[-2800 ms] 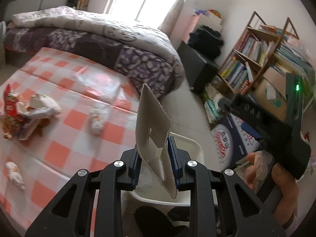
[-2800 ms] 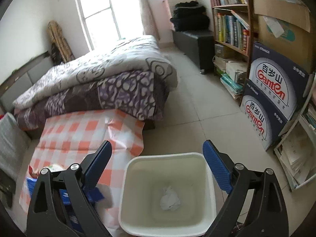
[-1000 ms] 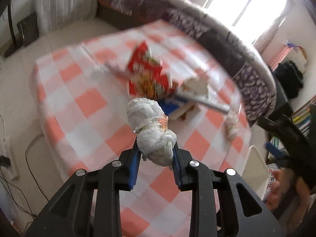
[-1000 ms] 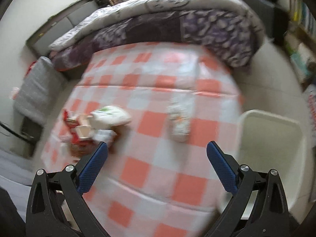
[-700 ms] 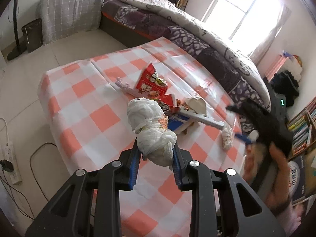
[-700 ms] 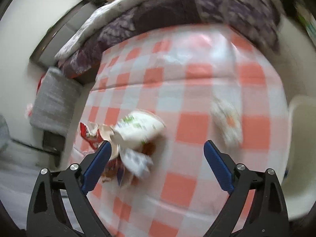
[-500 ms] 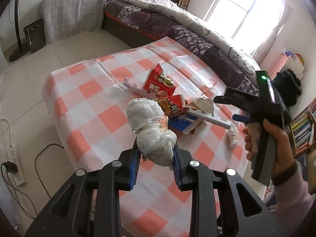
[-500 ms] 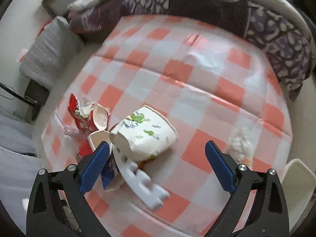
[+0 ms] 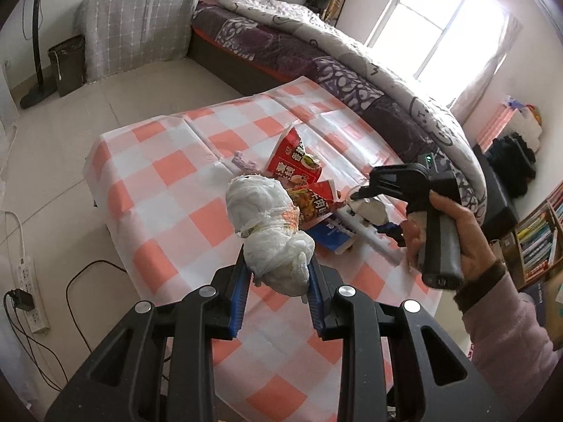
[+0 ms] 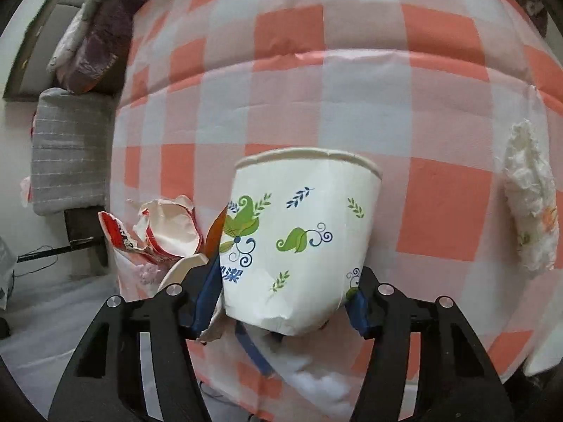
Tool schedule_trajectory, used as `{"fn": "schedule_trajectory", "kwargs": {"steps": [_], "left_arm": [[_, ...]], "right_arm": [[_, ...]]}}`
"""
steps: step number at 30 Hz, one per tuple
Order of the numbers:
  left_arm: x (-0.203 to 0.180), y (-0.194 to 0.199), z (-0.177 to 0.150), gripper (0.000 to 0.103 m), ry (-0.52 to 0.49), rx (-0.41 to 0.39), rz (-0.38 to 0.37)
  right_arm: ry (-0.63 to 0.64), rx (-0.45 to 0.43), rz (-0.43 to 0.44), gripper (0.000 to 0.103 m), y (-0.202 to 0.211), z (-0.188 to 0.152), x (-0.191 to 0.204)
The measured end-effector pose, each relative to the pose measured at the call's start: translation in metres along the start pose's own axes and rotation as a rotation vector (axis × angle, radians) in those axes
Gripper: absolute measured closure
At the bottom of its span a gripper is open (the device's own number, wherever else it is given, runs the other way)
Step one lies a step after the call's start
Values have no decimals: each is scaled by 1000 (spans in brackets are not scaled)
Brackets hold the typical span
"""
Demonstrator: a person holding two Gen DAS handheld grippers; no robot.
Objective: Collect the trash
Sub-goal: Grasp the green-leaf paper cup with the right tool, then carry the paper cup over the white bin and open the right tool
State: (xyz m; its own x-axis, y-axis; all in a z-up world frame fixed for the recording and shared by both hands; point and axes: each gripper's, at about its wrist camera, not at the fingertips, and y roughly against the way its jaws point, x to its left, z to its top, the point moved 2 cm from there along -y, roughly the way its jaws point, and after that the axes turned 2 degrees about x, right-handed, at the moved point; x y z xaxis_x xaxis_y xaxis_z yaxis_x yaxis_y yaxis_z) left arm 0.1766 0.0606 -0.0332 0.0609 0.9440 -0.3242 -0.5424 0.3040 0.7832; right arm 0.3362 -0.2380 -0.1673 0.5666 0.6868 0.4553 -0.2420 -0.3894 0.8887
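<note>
My left gripper [image 9: 278,281] is shut on a crumpled white tissue wad [image 9: 267,218], held above the red-and-white checked tablecloth [image 9: 169,183]. My right gripper [image 10: 285,295] points down at the table with its jaws closing. A white paper cup [image 10: 299,232] with green leaves lies on its side between them, and both pads touch its base end. In the left wrist view a hand holds the right gripper [image 9: 369,211] over the trash pile. Torn red wrappers [image 10: 158,235] lie left of the cup. Another tissue wad [image 10: 527,204] lies to its right.
Beside the red wrappers [image 9: 295,161] lie a blue packet [image 9: 330,235] and a white strip [image 9: 373,235]. A bed [image 9: 352,56] runs behind the table, and a grey cushion [image 9: 133,35] stands at its head. A power strip [image 9: 28,288] and cables lie on the floor at left.
The right gripper has swung from the bin side to the trash pile, come down over the paper cup, and narrowed its jaws around it. The left gripper keeps its tissue wad and has drifted back slightly.
</note>
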Motion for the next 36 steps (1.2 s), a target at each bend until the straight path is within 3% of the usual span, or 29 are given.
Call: {"fn": "schedule_trajectory", "kwargs": {"steps": [8, 16, 24, 31, 36], "left_arm": [[-8, 17, 1, 74, -52, -86, 23], [-20, 34, 3, 74, -101, -206, 65], [-39, 51, -4, 74, -169, -286, 75], [-63, 71, -19, 74, -213, -302, 41], [-76, 72, -38, 74, -224, -302, 21]], "right_arm": [[313, -368, 35, 48, 83, -34, 24], [594, -684, -3, 47, 155, -124, 40], [701, -809, -49, 47, 197, -199, 21], [699, -857, -16, 47, 221, -225, -14], [664, -908, -26, 47, 218, -224, -41]]}}
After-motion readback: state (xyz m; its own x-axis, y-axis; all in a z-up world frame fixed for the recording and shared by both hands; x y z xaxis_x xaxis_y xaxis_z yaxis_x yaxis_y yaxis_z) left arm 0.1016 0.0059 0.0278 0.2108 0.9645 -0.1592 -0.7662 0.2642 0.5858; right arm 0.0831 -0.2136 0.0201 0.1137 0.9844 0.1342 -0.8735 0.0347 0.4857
